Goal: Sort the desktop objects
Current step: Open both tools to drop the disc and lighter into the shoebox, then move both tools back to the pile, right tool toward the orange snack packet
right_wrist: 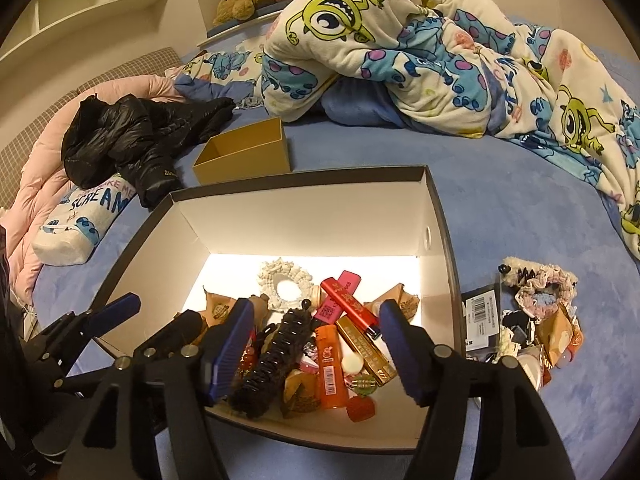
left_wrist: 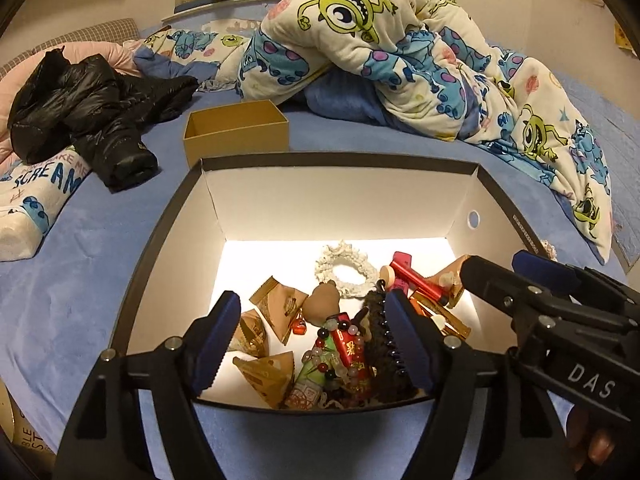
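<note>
Both tools hover over the near edge of the white box (right_wrist: 436, 216) at frame centre, on the bed. Left tool (left_wrist: 314, 344) and right tool (right_wrist: 316, 350) are spread, pinching nothing. Trinkets (right_wrist: 332, 344) fill the box; more oddments (right_wrist: 536, 320) lie right.

Left gripper (left_wrist: 314, 342) and right gripper (right_wrist: 318, 348) hover side by side, both jaws spread wide, empty.
</note>
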`<move>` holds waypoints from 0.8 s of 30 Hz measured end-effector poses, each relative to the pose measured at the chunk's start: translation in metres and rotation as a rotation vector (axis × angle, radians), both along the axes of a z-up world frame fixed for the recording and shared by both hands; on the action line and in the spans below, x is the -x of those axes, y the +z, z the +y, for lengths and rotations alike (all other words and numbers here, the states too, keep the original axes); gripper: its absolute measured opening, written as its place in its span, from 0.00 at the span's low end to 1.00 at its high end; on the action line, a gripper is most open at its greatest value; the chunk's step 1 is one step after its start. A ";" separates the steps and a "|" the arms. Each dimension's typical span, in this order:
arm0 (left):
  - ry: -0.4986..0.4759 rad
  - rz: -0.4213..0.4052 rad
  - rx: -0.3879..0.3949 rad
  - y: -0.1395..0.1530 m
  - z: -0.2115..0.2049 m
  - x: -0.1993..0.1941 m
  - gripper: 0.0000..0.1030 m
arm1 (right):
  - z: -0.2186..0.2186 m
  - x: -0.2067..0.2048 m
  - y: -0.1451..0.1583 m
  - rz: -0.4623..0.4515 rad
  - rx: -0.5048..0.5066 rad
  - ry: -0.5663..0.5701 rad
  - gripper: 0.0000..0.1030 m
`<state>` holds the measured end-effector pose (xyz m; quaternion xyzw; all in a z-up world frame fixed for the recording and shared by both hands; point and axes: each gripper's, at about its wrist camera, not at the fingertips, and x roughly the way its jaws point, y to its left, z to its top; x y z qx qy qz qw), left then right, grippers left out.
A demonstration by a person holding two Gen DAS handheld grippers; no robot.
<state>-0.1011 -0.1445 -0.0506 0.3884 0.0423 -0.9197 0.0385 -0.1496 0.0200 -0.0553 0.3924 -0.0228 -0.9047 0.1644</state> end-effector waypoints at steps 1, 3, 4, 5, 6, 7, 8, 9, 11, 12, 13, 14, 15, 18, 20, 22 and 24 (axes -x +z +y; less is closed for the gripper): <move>0.002 0.001 0.001 0.001 0.000 0.000 0.75 | 0.000 0.000 0.001 0.000 0.002 0.000 0.65; 0.004 0.004 0.001 0.003 0.000 0.000 0.75 | 0.000 0.001 0.002 -0.002 0.004 -0.004 0.65; 0.006 0.009 0.001 0.005 -0.001 0.000 0.75 | 0.000 0.001 0.003 -0.002 0.007 -0.006 0.65; 0.007 0.016 0.000 0.008 -0.001 -0.001 0.76 | 0.000 0.001 0.004 -0.001 0.011 -0.006 0.65; 0.009 0.019 -0.002 0.010 -0.001 -0.001 0.78 | 0.000 0.000 0.005 0.001 0.016 -0.009 0.65; 0.010 0.022 -0.004 0.012 -0.001 -0.002 0.79 | 0.001 0.000 0.007 0.003 0.023 -0.010 0.65; 0.009 0.028 -0.007 0.014 -0.002 -0.002 0.79 | 0.002 -0.001 0.009 0.006 0.029 -0.011 0.65; 0.010 0.034 -0.009 0.017 -0.001 -0.003 0.79 | 0.002 -0.001 0.011 0.007 0.033 -0.011 0.65; 0.006 0.041 -0.014 0.024 0.002 -0.005 0.79 | 0.004 -0.002 0.016 0.008 0.056 0.002 0.67; 0.004 0.047 -0.016 0.027 0.004 -0.005 0.79 | 0.005 -0.002 0.020 0.011 0.076 0.010 0.69; -0.001 0.052 -0.018 0.030 0.007 -0.006 0.79 | 0.007 -0.003 0.023 0.015 0.092 0.013 0.73; -0.007 0.058 -0.021 0.034 0.010 -0.007 0.79 | 0.009 -0.005 0.026 0.022 0.109 0.013 0.75; -0.009 0.062 -0.023 0.036 0.014 -0.008 0.80 | 0.012 -0.007 0.031 0.034 0.126 0.010 0.75; -0.033 0.076 -0.031 0.045 0.029 -0.009 0.81 | 0.020 -0.010 0.042 0.051 0.141 0.006 0.75; -0.051 0.082 -0.034 0.048 0.041 -0.009 0.81 | 0.030 -0.013 0.050 0.062 0.142 -0.009 0.75; -0.076 0.083 -0.036 0.049 0.060 -0.009 0.82 | 0.042 -0.016 0.056 0.069 0.141 -0.028 0.75; -0.105 0.084 -0.033 0.049 0.078 -0.009 0.82 | 0.059 -0.019 0.060 0.073 0.141 -0.054 0.75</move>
